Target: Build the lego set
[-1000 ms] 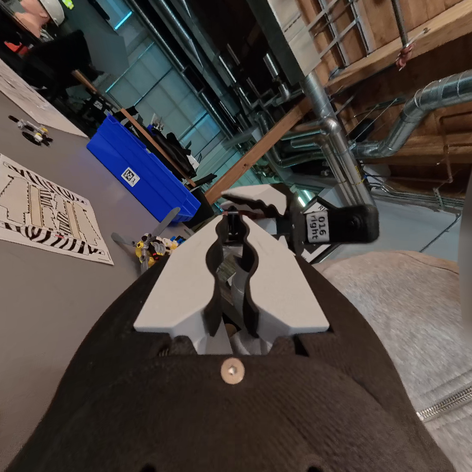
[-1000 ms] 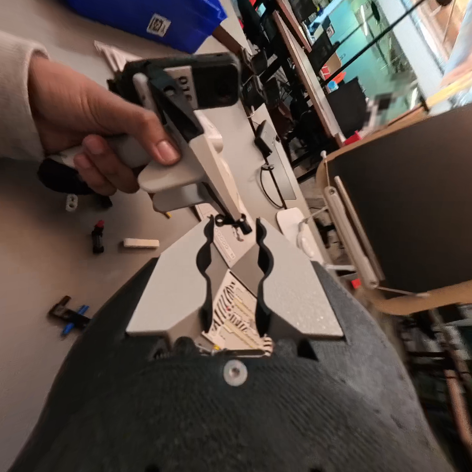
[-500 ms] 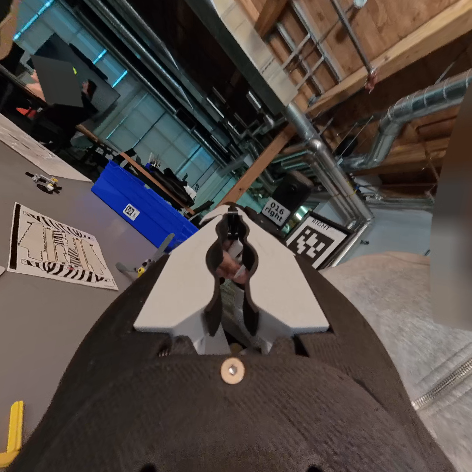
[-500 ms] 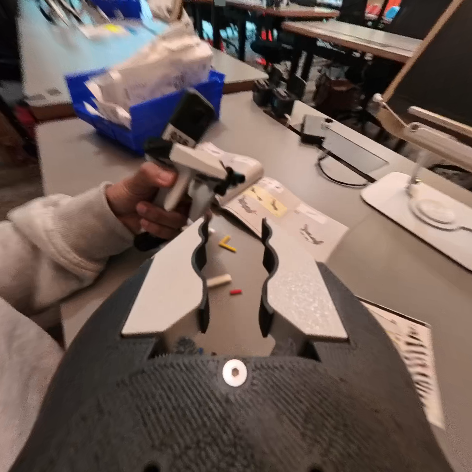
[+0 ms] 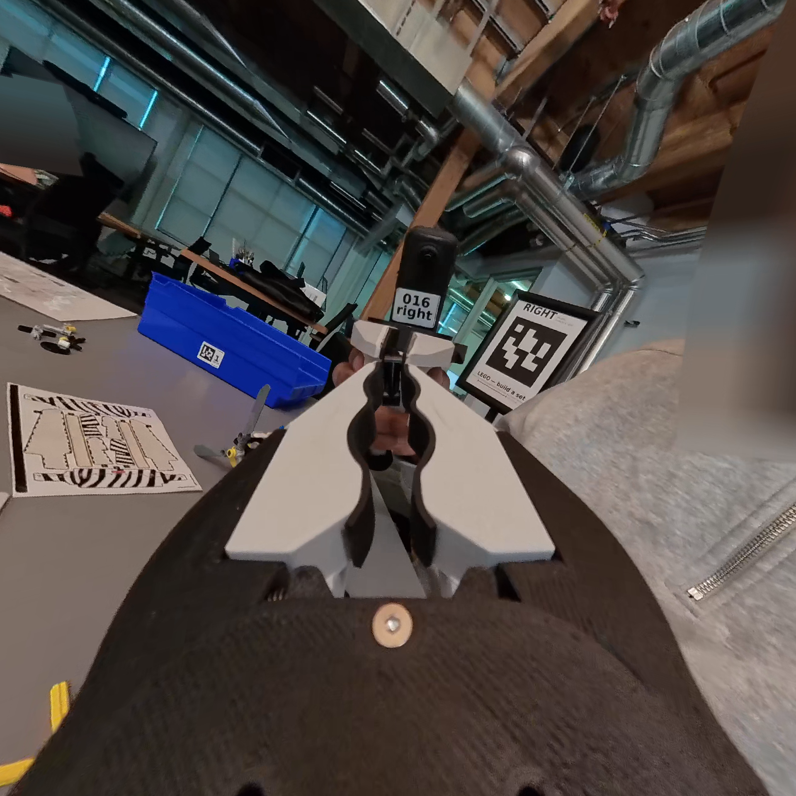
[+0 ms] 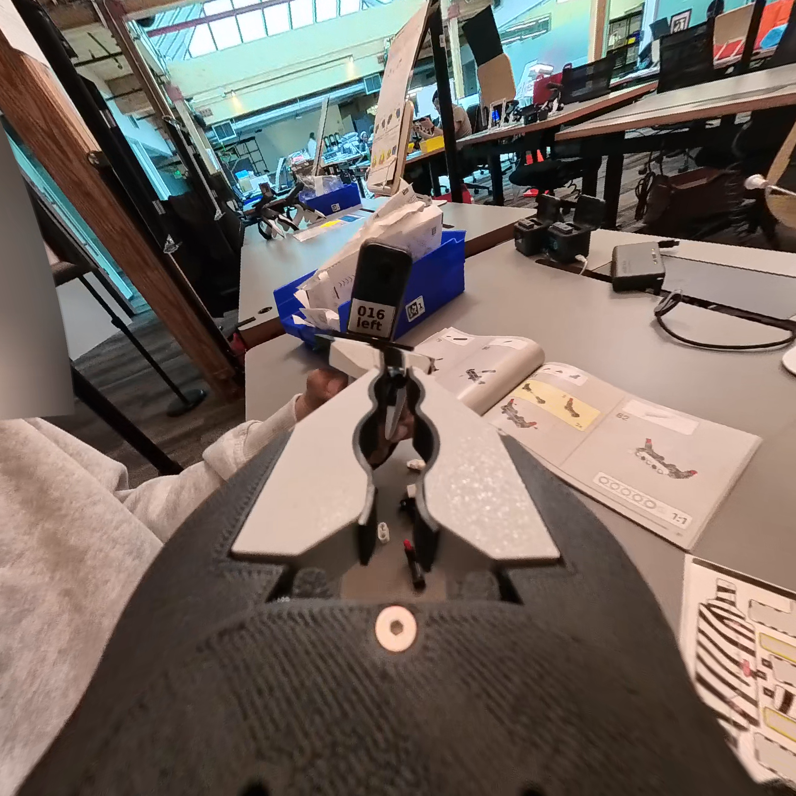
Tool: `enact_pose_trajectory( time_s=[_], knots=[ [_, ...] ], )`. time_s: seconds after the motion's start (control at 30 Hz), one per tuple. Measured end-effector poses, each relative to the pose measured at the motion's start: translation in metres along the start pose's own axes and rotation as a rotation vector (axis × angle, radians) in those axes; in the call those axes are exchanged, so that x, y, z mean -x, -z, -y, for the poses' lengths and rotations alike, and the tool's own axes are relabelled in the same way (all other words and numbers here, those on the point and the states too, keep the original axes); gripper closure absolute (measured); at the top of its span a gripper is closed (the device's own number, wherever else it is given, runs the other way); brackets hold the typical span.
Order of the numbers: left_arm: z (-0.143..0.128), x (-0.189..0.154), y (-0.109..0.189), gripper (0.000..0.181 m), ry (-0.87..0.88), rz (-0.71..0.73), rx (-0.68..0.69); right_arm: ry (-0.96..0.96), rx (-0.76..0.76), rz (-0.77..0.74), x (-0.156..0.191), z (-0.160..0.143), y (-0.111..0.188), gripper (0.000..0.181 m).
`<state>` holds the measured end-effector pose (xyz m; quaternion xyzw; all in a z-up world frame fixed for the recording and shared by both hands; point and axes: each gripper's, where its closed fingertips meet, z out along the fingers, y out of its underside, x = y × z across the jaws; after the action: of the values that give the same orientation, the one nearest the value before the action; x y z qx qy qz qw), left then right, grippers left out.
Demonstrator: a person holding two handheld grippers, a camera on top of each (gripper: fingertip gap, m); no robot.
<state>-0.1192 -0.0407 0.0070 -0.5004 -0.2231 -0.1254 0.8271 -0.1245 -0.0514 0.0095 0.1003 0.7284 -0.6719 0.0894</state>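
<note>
My left gripper and right gripper point straight at each other above the grey table, tips meeting. A small black lego piece sits between the left fingertips, which are shut on it. The right fingers have narrowed onto the same black piece. The right gripper shows head-on in the left wrist view, and the left gripper shows head-on in the right wrist view. A partly built lego model with grey blades lies on the table to the left.
An open instruction booklet, a blue bin holding paper bags, and striped sticker sheets lie on the table. Loose pieces lie below the grippers, among them a red-tipped black one. A framed marker sign stands behind. A grey sleeve is at the left. My left and right fingertips are right by each other.
The right gripper has swung round to face the left one and closed from wide open to nearly shut at the black piece. The left gripper stayed shut and levelled out.
</note>
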Motion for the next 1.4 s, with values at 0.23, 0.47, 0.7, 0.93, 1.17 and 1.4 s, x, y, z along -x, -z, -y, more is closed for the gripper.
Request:
enact_pose_trajectory(
  time_s=[0.23,0.47,0.7,0.93,1.17,1.4],
  knots=[
    [-0.001,-0.007,-0.005,0.176,-0.114,0.008,0.008,-0.092,-0.023,0.066,0.007,0.002,0.007,0.177],
    [-0.006,-0.009,-0.007,0.176,-0.126,0.007,0.042,-0.086,0.034,0.060,0.010,-0.003,0.010,0.177],
    [-0.012,-0.006,-0.010,0.176,-0.108,0.011,0.073,-0.077,0.090,0.045,0.009,-0.008,0.016,0.177],
    [-0.015,-0.009,-0.011,0.176,-0.162,0.020,0.113,-0.119,0.127,0.089,0.013,-0.012,0.019,0.177],
    [0.014,0.004,0.010,0.176,-0.132,0.110,-0.037,-0.100,0.209,-0.067,-0.018,-0.032,0.024,0.161],
    [0.029,0.030,0.041,0.176,-0.149,0.343,-0.083,0.010,0.609,-0.311,-0.047,-0.121,0.019,0.168]
  ],
)
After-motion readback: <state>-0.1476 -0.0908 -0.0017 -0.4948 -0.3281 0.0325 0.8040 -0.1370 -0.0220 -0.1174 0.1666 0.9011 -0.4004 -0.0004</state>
